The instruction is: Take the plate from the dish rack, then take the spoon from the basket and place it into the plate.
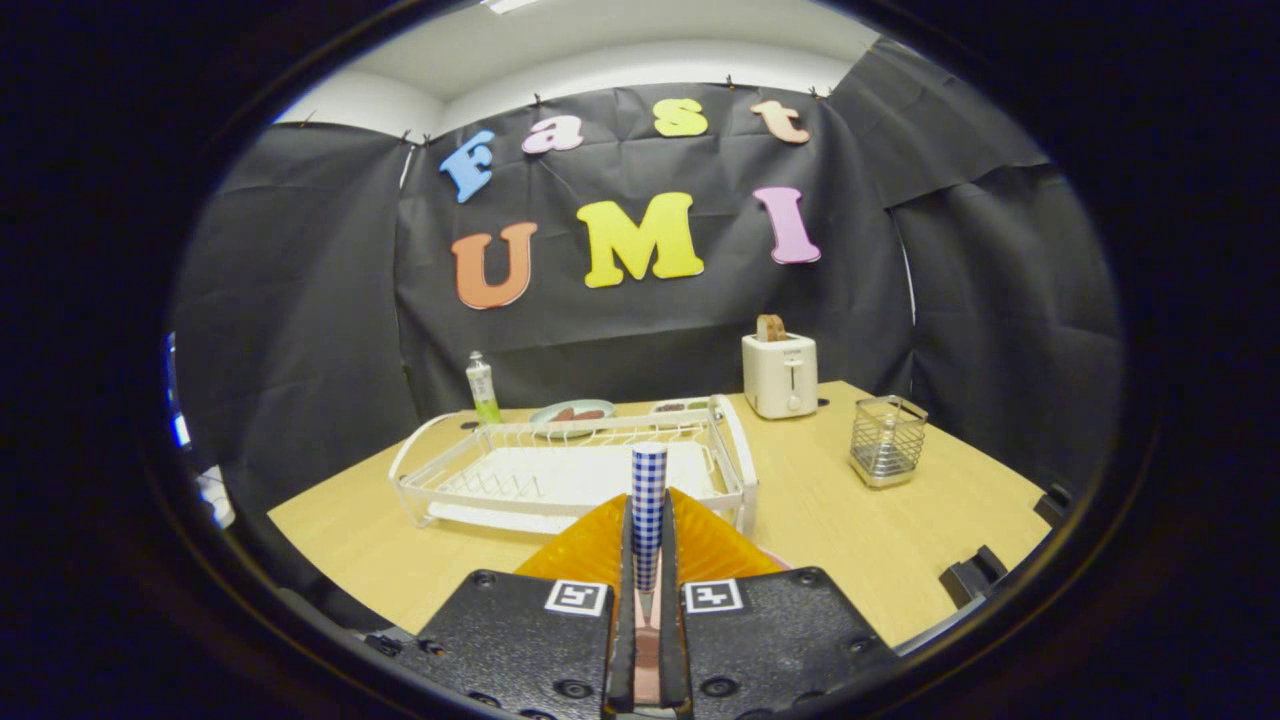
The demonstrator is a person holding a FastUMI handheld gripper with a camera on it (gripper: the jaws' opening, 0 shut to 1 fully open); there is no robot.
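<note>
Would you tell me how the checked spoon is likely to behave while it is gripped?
The spoon, upright between the shut fingers, looks straight, so probably stiff. Its slim handle suggests it is light. The handle seems rounded, so it might twist or slip.

Spoon [649, 500]: handle in blue-and-white check. Plate [715, 545]: translucent orange, ribbed. Dish rack [570, 470]: white wire and tray. Table [850, 530]: pale wood grain. Toaster [780, 375] at the far edge: cream, with a brown slice of bread [771, 328]. Basket [887, 440] near the right edge: silvery mesh. Bottle [483, 388]: clear with green. Far dish [572, 411]: pale green-grey.
</note>
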